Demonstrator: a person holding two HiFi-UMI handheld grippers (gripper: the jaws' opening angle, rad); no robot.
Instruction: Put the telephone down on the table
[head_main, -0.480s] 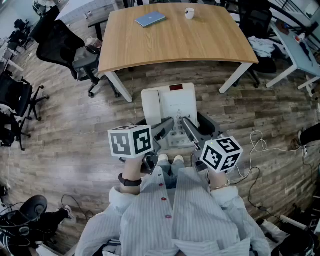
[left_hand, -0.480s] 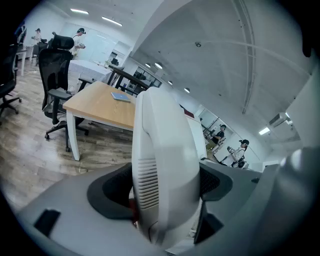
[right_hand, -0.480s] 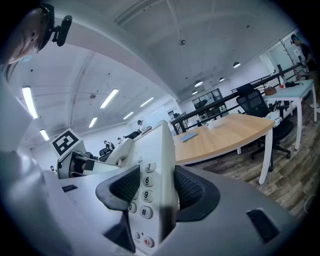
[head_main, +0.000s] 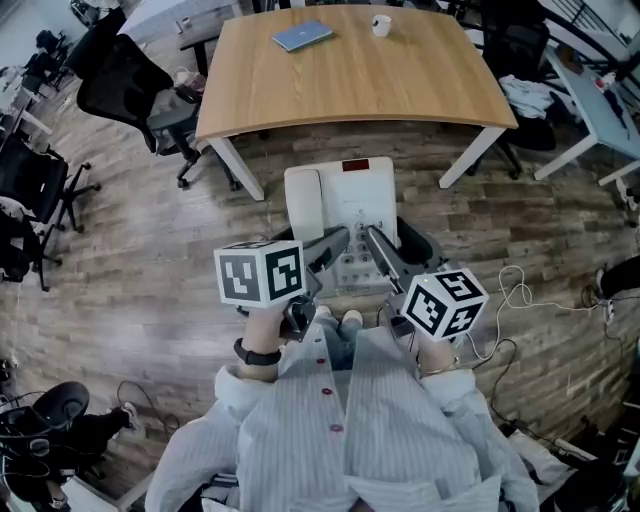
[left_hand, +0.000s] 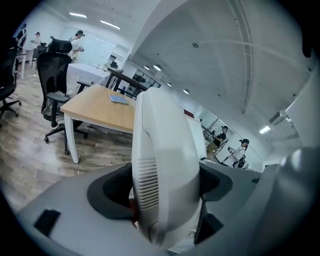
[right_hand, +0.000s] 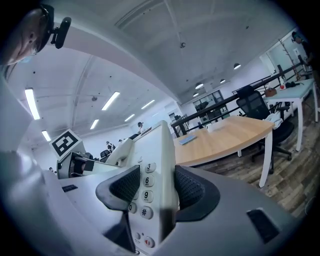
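An open-plan office with a wood-plank floor; a light wooden table with white legs stands just ahead. The white push-button desk telephone hangs in the air short of the table, so this looks like the carry. Next it needs bringing over the tabletop and lowering level. The left gripper clamps the handset side and the right gripper the keypad edge, both spread wide.
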